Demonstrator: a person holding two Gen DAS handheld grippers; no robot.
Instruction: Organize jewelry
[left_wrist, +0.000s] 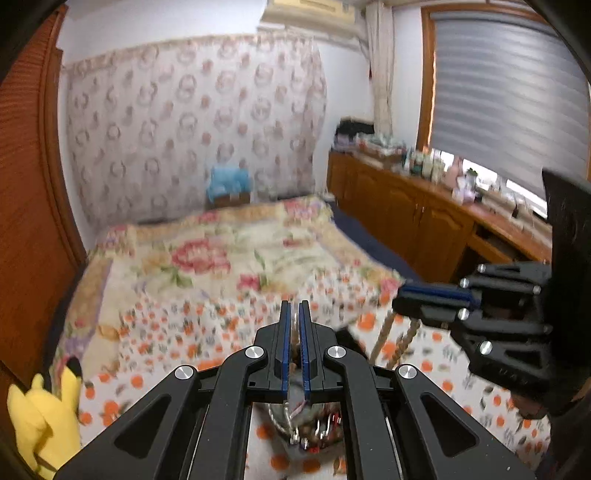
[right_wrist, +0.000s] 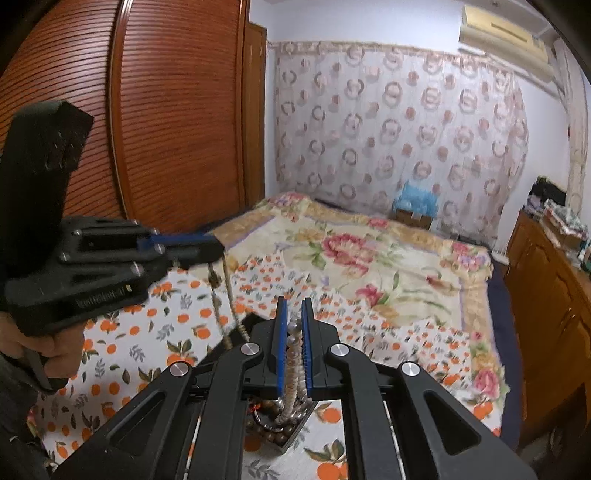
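Observation:
My left gripper (left_wrist: 294, 308) is shut on a brown beaded necklace (right_wrist: 221, 314), whose two strands hang down from its jaws in the right wrist view; the gripper shows there at the left (right_wrist: 210, 245). My right gripper (right_wrist: 294, 306) is shut on a pearl necklace (right_wrist: 293, 354) that hangs down into a small tray of jewelry (right_wrist: 280, 432). In the left wrist view the right gripper (left_wrist: 402, 299) is at the right with the pearl strands (left_wrist: 391, 339) below it. A pile of jewelry (left_wrist: 310, 428) lies under my left gripper.
Both grippers are above a bed with an orange-print cloth (right_wrist: 147, 332) and a floral blanket (right_wrist: 369, 258). A wooden wardrobe (right_wrist: 147, 110) stands on the left, a wooden cabinet (left_wrist: 424, 214) with clutter on the right. A yellow plush toy (left_wrist: 40, 417) lies at the bed's edge.

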